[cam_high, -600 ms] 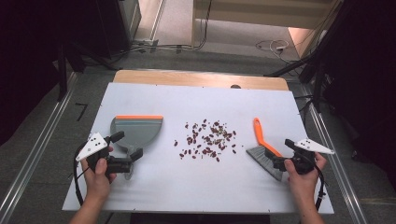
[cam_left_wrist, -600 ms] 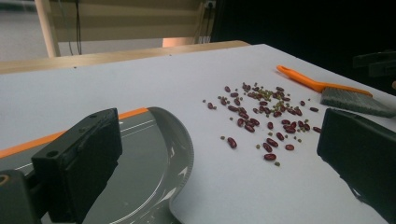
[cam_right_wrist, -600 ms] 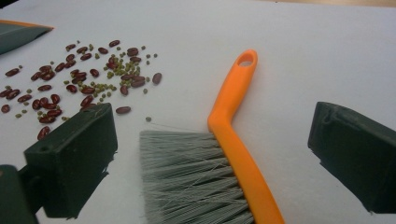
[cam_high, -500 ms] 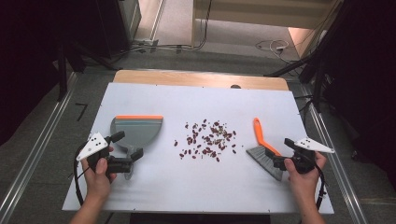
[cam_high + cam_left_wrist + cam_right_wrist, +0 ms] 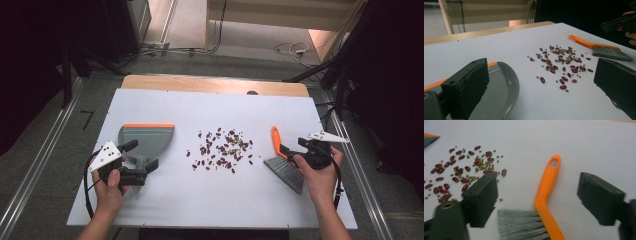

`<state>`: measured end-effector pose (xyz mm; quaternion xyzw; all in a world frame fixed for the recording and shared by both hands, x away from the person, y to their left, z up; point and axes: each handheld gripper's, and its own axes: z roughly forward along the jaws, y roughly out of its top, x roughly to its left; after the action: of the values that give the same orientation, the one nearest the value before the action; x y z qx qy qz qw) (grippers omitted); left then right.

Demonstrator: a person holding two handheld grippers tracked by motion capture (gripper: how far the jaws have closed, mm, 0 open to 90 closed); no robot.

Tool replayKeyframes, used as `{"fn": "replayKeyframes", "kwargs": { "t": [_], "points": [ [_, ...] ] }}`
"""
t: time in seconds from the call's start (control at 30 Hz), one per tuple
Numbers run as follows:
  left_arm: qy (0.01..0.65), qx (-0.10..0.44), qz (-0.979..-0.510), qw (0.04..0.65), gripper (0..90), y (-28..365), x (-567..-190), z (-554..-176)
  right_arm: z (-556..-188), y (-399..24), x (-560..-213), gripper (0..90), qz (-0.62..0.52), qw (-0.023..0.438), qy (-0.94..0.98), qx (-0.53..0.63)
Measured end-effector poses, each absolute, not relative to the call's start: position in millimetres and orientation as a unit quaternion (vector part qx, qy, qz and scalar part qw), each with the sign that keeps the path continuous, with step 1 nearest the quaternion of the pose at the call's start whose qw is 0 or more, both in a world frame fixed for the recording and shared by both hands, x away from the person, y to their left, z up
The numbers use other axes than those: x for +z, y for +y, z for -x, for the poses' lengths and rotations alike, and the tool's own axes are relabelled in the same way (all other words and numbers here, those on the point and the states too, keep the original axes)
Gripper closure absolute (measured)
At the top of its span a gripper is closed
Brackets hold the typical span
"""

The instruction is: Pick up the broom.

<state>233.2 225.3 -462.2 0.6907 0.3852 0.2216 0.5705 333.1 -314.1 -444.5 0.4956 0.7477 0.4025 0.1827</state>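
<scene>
Beans scattered mid-tabletop, red kidney type mixed with small green ones; grey dustpan with orange lip lies left of pile, handle toward person; orange-handled brush with grey bristles lies right of pile, handle pointing away; left claw wide open, empty, jaws either side of dustpan handle; right claw wide open, empty, jaws straddling brush handle just above bristles; each hand grips own tool at near tabletop edge.
</scene>
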Motion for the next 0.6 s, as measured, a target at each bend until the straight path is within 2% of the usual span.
{"fn": "replayKeyframes", "kwargs": {
  "t": [0.07,0.1,0.17,0.23,0.33,0.43,0.6],
  "points": [
    [0.385,0.22,-0.691,0.571,0.7,224.7,-462.3,-233.9,-336.2,-313.5,-443.4,22.0,-0.501,0.179,0.746,0.4],
    [0.387,0.219,-0.689,0.572,0.7,224.1,-462.4,-234.3,-343.2,-310.8,-441.7,27.2,-0.512,0.174,0.743,0.394],
    [0.387,0.218,-0.69,0.572,0.7,223.8,-462.5,-234.6,-346.6,-308.6,-441.3,29.7,-0.514,0.171,0.746,0.387],
    [0.386,0.217,-0.691,0.571,0.7,222.4,-462.9,-235.1,-355.1,-300.6,-442.0,37.8,-0.515,0.161,0.759,0.363],
    [0.385,0.216,-0.695,0.568,0.7,221.1,-463.4,-235.0,-362.2,-295.1,-447.4,41.7,-0.519,0.149,0.772,0.336],
    [0.383,0.214,-0.695,0.569,0.7,219.6,-463.9,-235.2,-364.1,-290.4,-454.7,45.6,-0.512,0.168,0.789,0.296],
    [0.379,0.213,-0.699,0.568,0.7,217.9,-464.1,-235.8,-367.3,-289.5,-463.6,47.2,-0.517,0.148,0.797,0.275]
  ]
}}
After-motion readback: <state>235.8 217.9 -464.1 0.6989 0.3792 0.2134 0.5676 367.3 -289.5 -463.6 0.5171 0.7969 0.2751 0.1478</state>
